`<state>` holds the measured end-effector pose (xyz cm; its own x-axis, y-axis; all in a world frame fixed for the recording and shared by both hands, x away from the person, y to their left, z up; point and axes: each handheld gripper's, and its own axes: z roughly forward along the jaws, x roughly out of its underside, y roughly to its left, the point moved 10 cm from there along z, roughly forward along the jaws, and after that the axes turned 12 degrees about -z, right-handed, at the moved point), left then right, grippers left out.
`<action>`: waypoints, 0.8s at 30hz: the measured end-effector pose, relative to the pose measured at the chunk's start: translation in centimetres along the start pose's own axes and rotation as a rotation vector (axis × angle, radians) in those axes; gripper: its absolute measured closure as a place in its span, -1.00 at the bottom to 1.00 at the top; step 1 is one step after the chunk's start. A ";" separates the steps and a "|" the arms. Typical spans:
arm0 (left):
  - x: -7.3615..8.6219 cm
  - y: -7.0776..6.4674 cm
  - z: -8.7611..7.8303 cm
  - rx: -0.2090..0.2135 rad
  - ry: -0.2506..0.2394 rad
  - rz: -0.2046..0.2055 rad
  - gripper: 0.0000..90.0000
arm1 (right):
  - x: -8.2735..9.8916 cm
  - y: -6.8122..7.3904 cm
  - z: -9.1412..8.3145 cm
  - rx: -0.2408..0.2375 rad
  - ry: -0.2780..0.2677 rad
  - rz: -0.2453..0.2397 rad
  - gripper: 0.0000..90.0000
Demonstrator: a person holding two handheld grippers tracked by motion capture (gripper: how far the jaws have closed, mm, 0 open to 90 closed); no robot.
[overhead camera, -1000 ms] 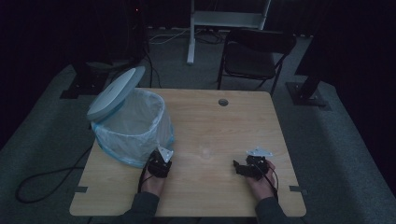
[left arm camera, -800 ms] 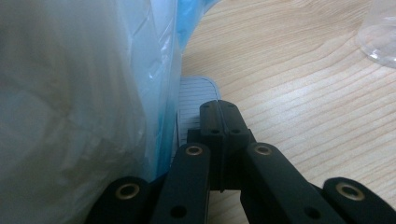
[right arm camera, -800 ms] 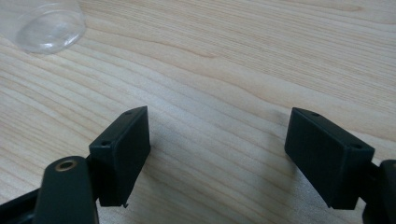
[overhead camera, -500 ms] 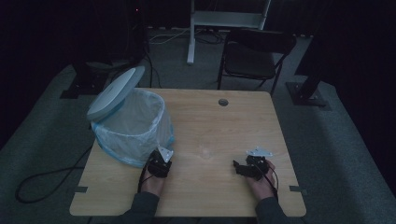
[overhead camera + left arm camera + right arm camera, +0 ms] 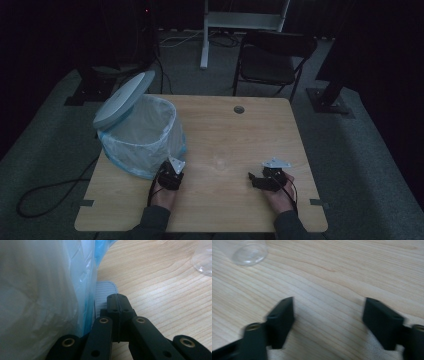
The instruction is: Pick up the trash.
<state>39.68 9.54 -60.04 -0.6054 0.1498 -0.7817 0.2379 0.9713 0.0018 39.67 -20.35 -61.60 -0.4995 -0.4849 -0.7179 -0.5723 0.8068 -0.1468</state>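
Where the dim room meets the desk's (image 5: pixel 225 125) left edge, a dark cable (image 5: pixel 45 192) loops across the floor, and just right of it a bin (image 5: pixel 142 137) lined with a pale blue bag stands on the desk's left half, its round lid (image 5: pixel 122 92) tipped up at the far side. Just beside the bin's near right corner sits the left gripper (image 5: pixel 172 172), held in the person's left hand (image 5: pixel 162 195). From the left gripper view its jaws are pressed together with nothing between them (image 5: pixel 117 305), the bag's plastic (image 5: pixel 47 290) crowding the left of the frame and a ribbed grey-blue pedal (image 5: pixel 103 292) poking out at the bin's foot, partly hidden behind the jaws. A clear plastic cup-like thing (image 5: pixel 203 257) lies on the wood at upper right, cut off by the frame edge; what it is stays hard to tell. Farther right on the desk, well apart, the right gripper (image 5: pixel 257 179) rests in the right hand (image 5: pixel 280 192). Its own view shows the jaws spread wide over bare wood (image 5: pixel 328 315), empty, somewhat blurred, with the same clear object (image 5: pixel 249 251) at upper left. Beyond the desk stands a dark folding chair (image 5: pixel 272 60).
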 end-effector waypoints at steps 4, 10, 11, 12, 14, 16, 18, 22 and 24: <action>0.0 0.0 0.0 0.001 0.000 0.001 1.00 | -0.4 0.2 -0.3 0.012 0.010 -0.010 -0.08; 0.0 0.1 0.0 0.000 0.000 -0.002 1.00 | -2.2 0.2 -1.7 -0.012 -0.056 0.012 0.20; 0.0 0.1 0.0 0.000 0.001 -0.002 1.00 | -2.5 0.2 -1.9 -0.019 -0.068 0.022 0.23; 0.0 0.1 0.0 0.000 0.001 -0.003 1.00 | -2.9 0.2 -2.1 -0.030 -0.078 0.027 0.26; 0.0 0.1 0.0 0.001 0.001 -0.004 1.00 | -3.8 0.4 -2.5 -0.050 -0.095 0.024 0.32; 0.0 0.1 0.0 0.001 0.001 -0.004 1.00 | -4.8 0.7 -2.7 -0.062 -0.108 0.010 0.35; 0.0 0.1 0.0 0.001 0.002 -0.004 1.00 | -5.9 0.9 -3.0 -0.071 -0.120 -0.003 0.35; 0.0 0.1 0.0 0.001 0.001 -0.003 1.00 | -8.0 1.3 -3.4 -0.086 -0.154 -0.019 0.33; 0.0 0.1 0.0 0.001 -0.001 -0.004 1.00 | -8.8 1.5 -3.5 -0.092 -0.164 -0.026 0.32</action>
<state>39.76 9.67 -60.03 -0.6060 0.1458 -0.7820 0.2363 0.9717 -0.0020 40.94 -16.03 -53.09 -0.3750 -0.4377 -0.8172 -0.6446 0.7567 -0.1095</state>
